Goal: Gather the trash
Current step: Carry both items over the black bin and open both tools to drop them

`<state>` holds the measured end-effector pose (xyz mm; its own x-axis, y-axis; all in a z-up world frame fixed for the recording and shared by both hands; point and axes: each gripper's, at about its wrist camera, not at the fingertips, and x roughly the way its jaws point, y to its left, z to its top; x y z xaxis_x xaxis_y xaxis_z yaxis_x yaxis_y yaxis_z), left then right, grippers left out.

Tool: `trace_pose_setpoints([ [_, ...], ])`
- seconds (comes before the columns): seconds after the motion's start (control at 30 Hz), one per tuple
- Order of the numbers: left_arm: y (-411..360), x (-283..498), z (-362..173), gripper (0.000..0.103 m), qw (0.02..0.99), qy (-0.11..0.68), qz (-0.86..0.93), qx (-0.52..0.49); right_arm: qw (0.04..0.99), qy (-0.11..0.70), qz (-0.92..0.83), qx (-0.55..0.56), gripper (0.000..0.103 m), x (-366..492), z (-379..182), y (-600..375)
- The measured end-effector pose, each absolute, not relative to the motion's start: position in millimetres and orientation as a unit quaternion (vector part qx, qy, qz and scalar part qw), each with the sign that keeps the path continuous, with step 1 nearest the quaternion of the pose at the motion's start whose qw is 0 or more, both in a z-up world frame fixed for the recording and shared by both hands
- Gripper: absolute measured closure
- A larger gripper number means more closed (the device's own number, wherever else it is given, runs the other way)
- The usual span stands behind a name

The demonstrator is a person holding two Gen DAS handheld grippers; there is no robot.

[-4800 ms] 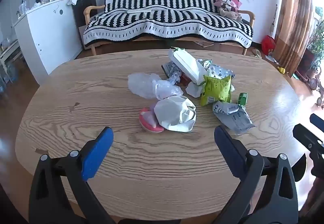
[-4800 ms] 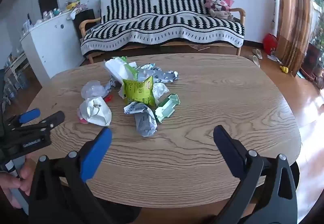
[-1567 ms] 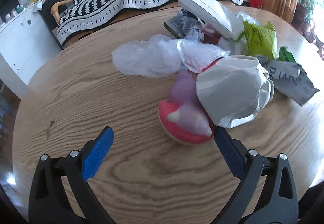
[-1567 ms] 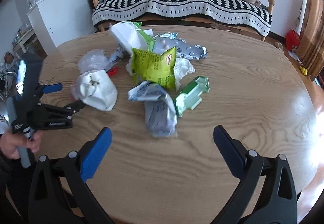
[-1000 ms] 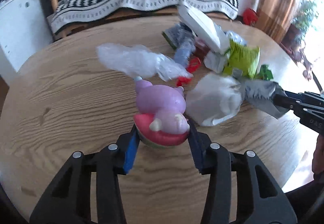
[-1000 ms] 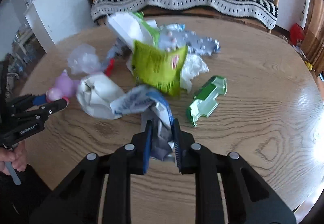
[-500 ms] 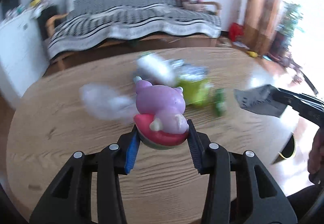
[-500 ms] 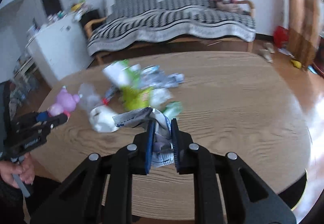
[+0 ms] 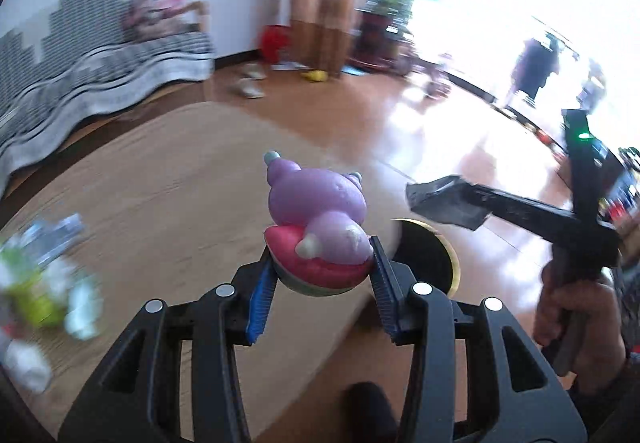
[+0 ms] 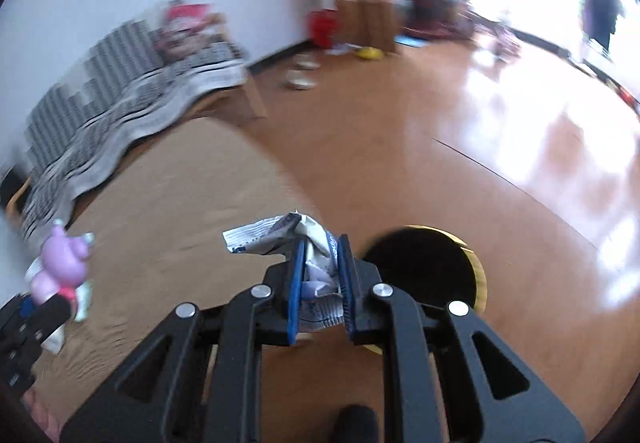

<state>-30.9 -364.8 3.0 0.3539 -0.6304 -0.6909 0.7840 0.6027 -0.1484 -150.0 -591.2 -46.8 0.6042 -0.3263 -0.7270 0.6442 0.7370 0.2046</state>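
Now mid-carry, both loads lifted off the surface [image 9: 152,195] and swung toward the bin [image 10: 424,263] on the floor beside it. Left gripper [image 9: 318,285] with jaws clamped on a purple and pink toy figure [image 9: 320,227], gripped at its pink base, figure upright above the surface's edge. Right gripper [image 10: 322,283] with jaws nearly together, pinched on a crumpled grey-white wrapper [image 10: 288,235], part of it sticking out ahead and to the left of the pads. Seen from the left wrist, same wrapper [image 9: 444,201] hanging from the right gripper's tip, out past the surface's edge, with a hand [image 9: 576,307] on the handle. Bin a dark round opening with a yellow rim, just beyond the right gripper's tip and partly hidden behind both grippers. Rest of the trash pile [image 9: 44,283] blurred at the left of the surface, well apart from the bin.

Step in hand, judged: transport to the bin, drop not yet made. Next move calls for bringing each load over the dark opening, then parting the jaws; wrapper looks closer to it, so likely first. Light, springy wrapper may cling to a pad or drift past the rim; rounded toy should fall straight.
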Motion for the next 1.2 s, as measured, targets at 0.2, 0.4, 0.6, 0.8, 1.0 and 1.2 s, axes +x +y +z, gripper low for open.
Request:
trace_pose_setpoints([
  [0.2, -452.9, -57.8, -34.5, 0.06, 0.776, 0.393, -0.481, 0.108, 0.816, 0.396, -0.323, 0.27, 0.086, -183.2, -107.1, -669.1],
  [0.4, -494.8, -49.0, -62.0, 0.06, 0.762, 0.41, -0.49, 0.11, 0.783, 0.45, -0.318, 0.289, 0.086, -177.8, -161.1, -690.0],
  [0.6, -526.2, -42.3, -82.0, 0.06, 0.75, 0.422, -0.496, 0.116, 0.774, 0.45, -0.322, 0.309, 0.086, -179.5, -172.1, -701.2],
  [0.8, -547.4, -47.3, -92.3, 0.06, 0.739, 0.422, -0.507, 0.132, 0.778, 0.419, -0.32, 0.34, 0.022, -185.7, -171.9, -715.0],
  [1.0, -560.9, -47.1, -107.8, 0.059, 0.729, 0.438, -0.51, 0.131, 0.775, 0.397, -0.341, 0.354, 0.022, -202.0, -160.9, -722.0],
  [1.2, -576.6, -51.5, -117.6, 0.059, 0.72, 0.445, -0.516, 0.136, 0.77, 0.386, -0.353, 0.365, 0.019, -216.4, -155.9, -726.9],
])
